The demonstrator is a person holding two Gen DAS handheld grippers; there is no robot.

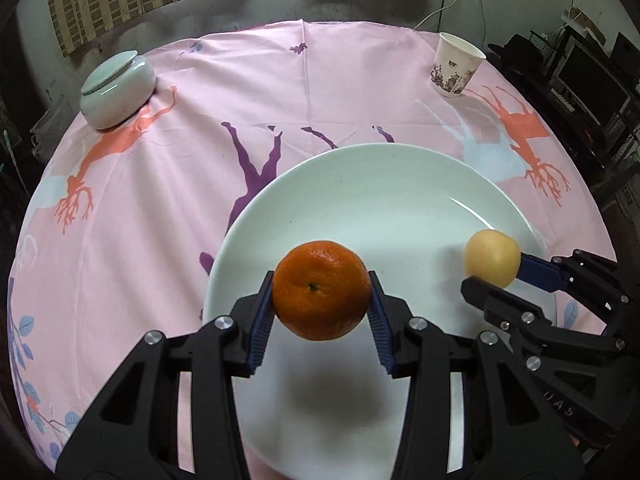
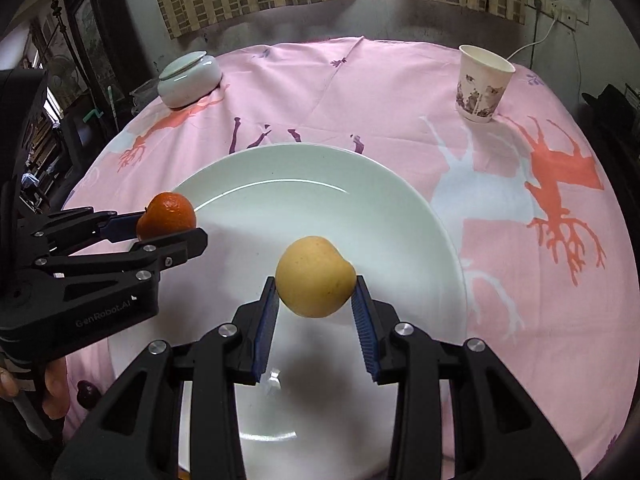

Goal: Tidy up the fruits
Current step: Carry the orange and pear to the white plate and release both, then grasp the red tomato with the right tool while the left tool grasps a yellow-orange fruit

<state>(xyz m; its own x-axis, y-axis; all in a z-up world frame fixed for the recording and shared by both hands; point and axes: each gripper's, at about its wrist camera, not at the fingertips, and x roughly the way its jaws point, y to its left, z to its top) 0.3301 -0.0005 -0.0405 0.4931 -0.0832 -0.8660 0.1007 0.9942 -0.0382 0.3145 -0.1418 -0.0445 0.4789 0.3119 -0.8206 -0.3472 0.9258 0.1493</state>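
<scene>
My left gripper (image 1: 321, 298) is shut on an orange tangerine (image 1: 321, 290), held in the air over the near left part of a large white plate (image 1: 384, 196). Its blue pads press the fruit's two sides. To its right, my right gripper (image 1: 494, 270) holds a yellow apple (image 1: 491, 258) over the plate's right rim. In the right wrist view, the right gripper (image 2: 316, 288) is shut on the yellow apple (image 2: 315, 276) above the white plate (image 2: 320, 200), and the left gripper (image 2: 170, 222) carries the tangerine (image 2: 168, 216) at the plate's left edge.
A pink tablecloth (image 1: 180, 200) with deer prints covers the round table. A lidded white ceramic jar (image 1: 116, 90) stands far left, a paper cup (image 1: 456, 64) far right. A small dark fruit (image 2: 86, 394) lies on the cloth near a person's hand (image 2: 52, 388).
</scene>
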